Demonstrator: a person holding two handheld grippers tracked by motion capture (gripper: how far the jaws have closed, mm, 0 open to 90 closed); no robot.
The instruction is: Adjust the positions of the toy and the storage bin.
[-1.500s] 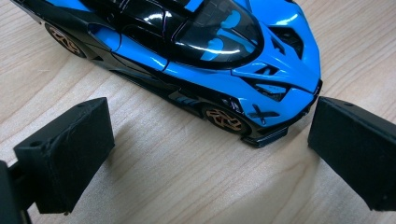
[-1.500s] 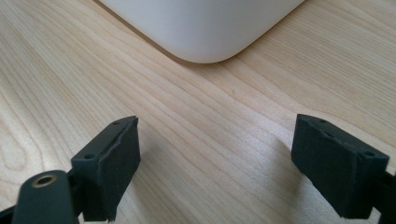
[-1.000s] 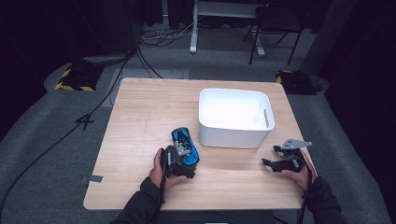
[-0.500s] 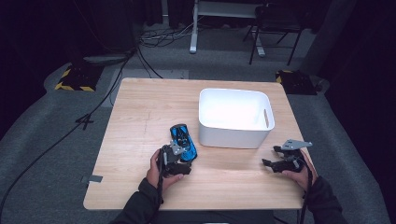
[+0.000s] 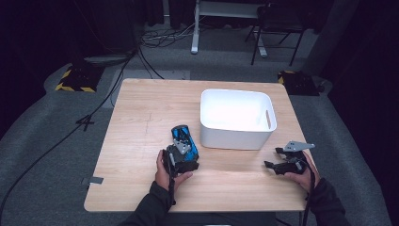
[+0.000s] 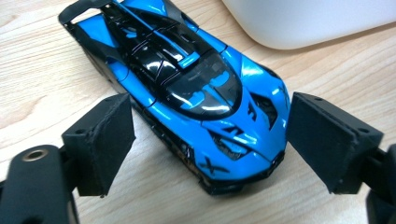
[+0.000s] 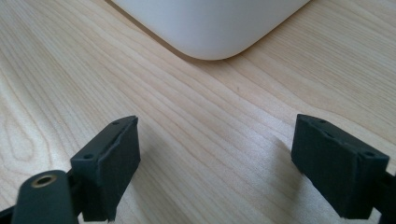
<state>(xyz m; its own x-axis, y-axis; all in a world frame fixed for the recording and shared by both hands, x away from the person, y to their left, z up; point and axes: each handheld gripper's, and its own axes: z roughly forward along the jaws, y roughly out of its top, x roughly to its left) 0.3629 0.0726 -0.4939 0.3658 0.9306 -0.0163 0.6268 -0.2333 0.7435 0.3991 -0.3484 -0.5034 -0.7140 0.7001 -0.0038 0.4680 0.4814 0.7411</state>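
Note:
A blue and black toy car (image 6: 201,93) lies on the wooden table (image 5: 141,122), just left of a white bin (image 5: 233,137). My left gripper (image 6: 210,100) has its jaws on either side of the car's front end. They have just closed in from wide, then eased a little, and the pads touch the car's flanks. In the high view the left gripper (image 5: 184,155) sits at the car's (image 5: 181,134) near end. My right gripper (image 7: 217,126) rests open over bare wood near the bin's corner (image 7: 210,23), with nothing between its pads; it shows at the table's right front (image 5: 277,165).
The bin looks empty and stands right of centre, close to the car (image 6: 303,23). Bare tabletop stretches to the left and back. Beyond the table, cables, hazard-striped blocks (image 5: 75,77) and a chair's legs lie on grey floor.
The left jaws have narrowed from wide to the car's flanks. More of the car now shows beyond the left gripper. The right hand has stayed put.

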